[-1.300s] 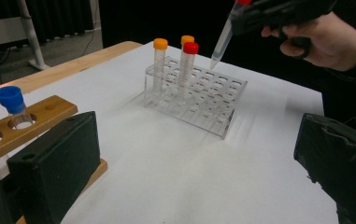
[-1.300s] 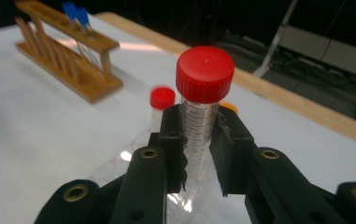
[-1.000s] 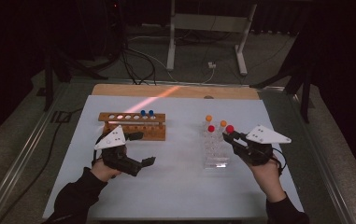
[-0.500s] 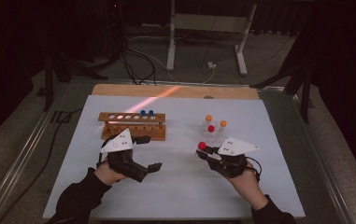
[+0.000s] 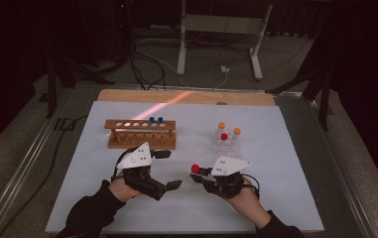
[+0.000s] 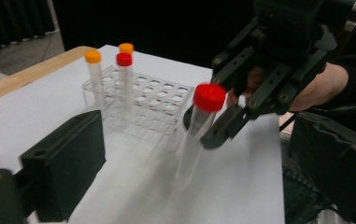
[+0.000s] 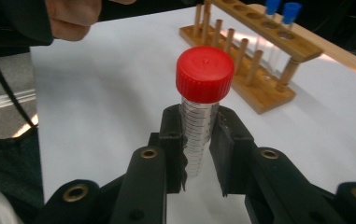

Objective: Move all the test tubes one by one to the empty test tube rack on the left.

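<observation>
Right gripper (image 7: 196,154) around red-capped tube (image 7: 202,100)

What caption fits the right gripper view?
Right gripper clamps a red-capped tube upright above the white table, wooden rack behind.

1. We are in a lab-like recording setup, dark all around, with only the white surface (image 5: 276,163) lit.
2. On that surface we see a wooden test-tube rack (image 5: 141,134) on the left holding blue-capped tubes (image 5: 156,120).
3. To the right we see a clear plastic rack (image 5: 226,145) with orange- and red-capped tubes (image 5: 221,126).
4. On the far floor we see loose cables (image 5: 147,54) and the metal feet of a stand (image 5: 216,54).
5. We see metal rails (image 5: 23,168) framing the surface's edges.
</observation>
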{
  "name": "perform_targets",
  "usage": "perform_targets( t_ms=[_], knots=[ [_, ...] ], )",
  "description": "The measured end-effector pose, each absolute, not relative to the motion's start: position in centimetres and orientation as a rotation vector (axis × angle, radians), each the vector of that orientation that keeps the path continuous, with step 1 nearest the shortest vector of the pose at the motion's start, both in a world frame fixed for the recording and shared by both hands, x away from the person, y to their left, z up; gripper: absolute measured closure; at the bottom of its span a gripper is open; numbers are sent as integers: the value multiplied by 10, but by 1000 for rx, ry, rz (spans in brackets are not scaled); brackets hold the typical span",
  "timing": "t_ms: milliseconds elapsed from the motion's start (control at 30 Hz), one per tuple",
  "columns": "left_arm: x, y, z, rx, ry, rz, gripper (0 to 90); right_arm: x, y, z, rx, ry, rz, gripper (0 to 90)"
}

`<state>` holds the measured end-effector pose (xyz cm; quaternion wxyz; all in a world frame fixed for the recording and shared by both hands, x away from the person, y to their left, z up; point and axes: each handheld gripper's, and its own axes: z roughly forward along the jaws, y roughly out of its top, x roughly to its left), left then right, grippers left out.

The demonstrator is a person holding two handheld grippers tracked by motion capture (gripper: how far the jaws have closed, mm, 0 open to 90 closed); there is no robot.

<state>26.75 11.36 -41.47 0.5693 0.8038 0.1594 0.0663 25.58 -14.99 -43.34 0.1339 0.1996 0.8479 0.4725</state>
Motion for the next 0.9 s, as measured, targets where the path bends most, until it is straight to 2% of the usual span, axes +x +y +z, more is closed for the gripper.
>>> perform_targets(
  t_ms=[233, 433, 700, 900],
  knots=[
    [265, 107, -418, 1883, 345, 165, 315, 253, -142, -436, 561, 2490, 1372, 749],
    [262, 95, -423, 1901, 326, 202, 477, 252, -139, -437, 558, 2503, 1368, 749],
    [261, 83, -426, 1916, 335, 244, 636, 253, -141, -436, 561, 2497, 1365, 749],
    [259, 78, -428, 1928, 312, 291, 706, 254, -142, -435, 578, 2492, 1363, 748]
  ],
)
